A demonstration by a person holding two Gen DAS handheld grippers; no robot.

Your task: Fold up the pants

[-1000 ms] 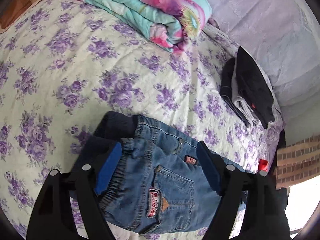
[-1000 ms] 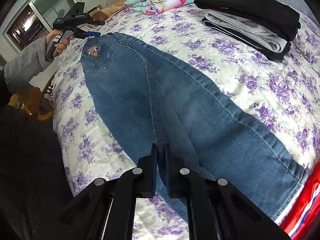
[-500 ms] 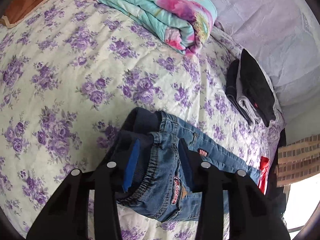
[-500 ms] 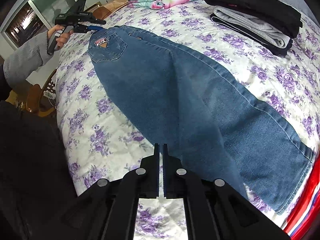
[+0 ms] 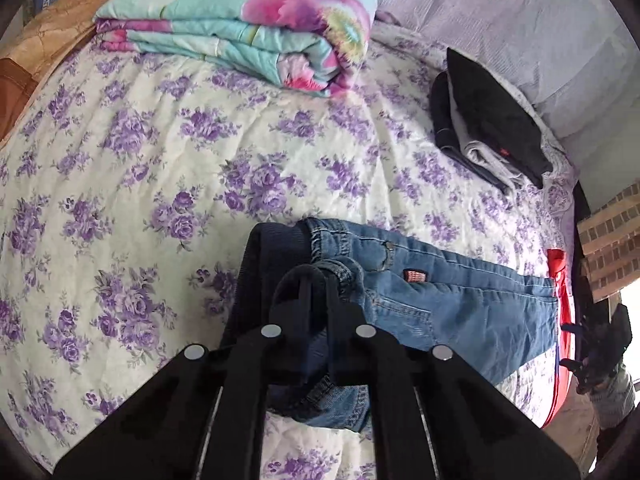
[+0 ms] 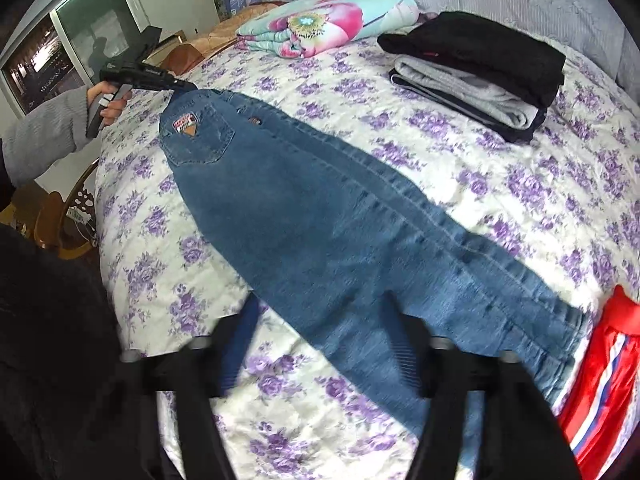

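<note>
Blue jeans (image 6: pixel 320 220) lie lengthwise across the flowered bed, legs stacked, back pocket up. My left gripper (image 5: pixel 316 280) is shut on the waistband corner, which bunches up around its fingertips. In the right wrist view the left gripper (image 6: pixel 160 80) pinches that same corner, held by a hand in a grey sleeve. My right gripper (image 6: pixel 324 320) hovers over the lower leg with its jaws opening wide. The denim lies below and between them, and the pads do not press on it. In the left wrist view the jeans (image 5: pixel 460 300) run toward the right gripper (image 5: pixel 566 344) at the far edge.
A folded floral quilt (image 6: pixel 328 20) lies at the head of the bed (image 5: pixel 120 160). A stack of folded black and grey clothes (image 6: pixel 480 68) sits beside the jeans. A red striped garment (image 6: pixel 600 380) hangs at the bed's foot. A wooden chair (image 6: pixel 68 220) stands by the bedside.
The left gripper's jaws have come together on the waistband and lifted it slightly. The right gripper, shut before, now stands wide open and has risen over the jeans leg.
</note>
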